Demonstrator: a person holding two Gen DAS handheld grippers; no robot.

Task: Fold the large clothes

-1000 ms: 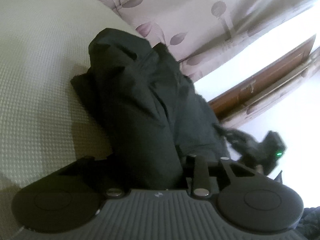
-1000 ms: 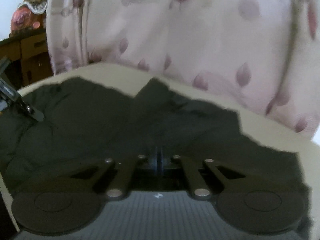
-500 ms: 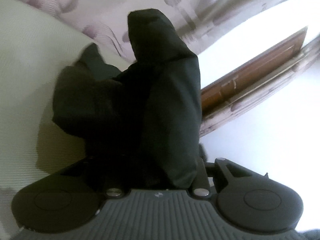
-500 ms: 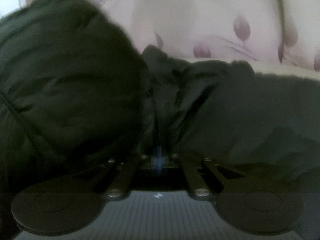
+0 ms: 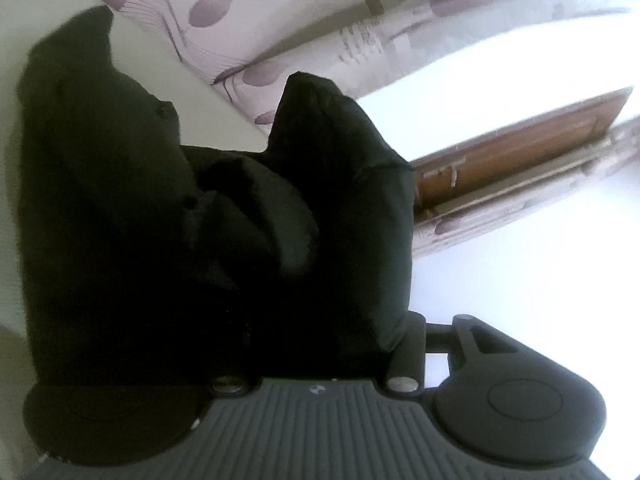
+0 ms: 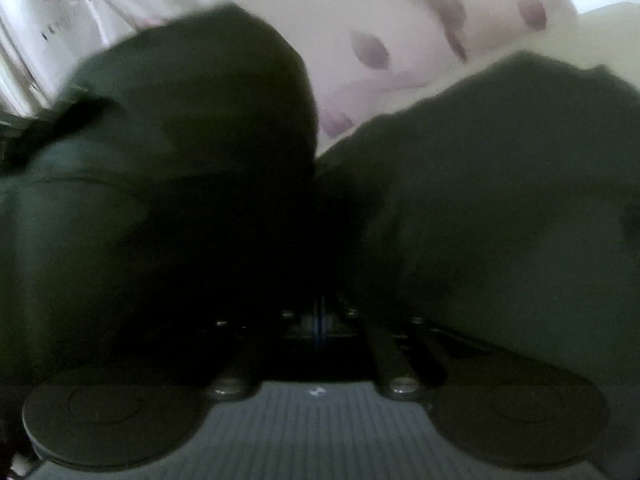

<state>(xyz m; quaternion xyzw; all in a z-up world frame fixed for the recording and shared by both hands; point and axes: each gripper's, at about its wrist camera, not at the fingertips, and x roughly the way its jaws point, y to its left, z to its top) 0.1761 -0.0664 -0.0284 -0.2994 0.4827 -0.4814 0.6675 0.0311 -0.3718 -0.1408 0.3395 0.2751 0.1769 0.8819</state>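
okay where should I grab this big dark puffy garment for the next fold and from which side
Probably the dark padded garment's raised corner by the patterned curtain, approached from above: it stands up as a thinner peak, while the bulk below is thick and bunched. How the grippers grip now is hidden under cloth.

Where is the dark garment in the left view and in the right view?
Left wrist: garment fills the left and centre, bunched above the tongs.
Right wrist: garment fills most of the picture, in two mounds.
Shared landmark: the leaf-print curtain behind it.
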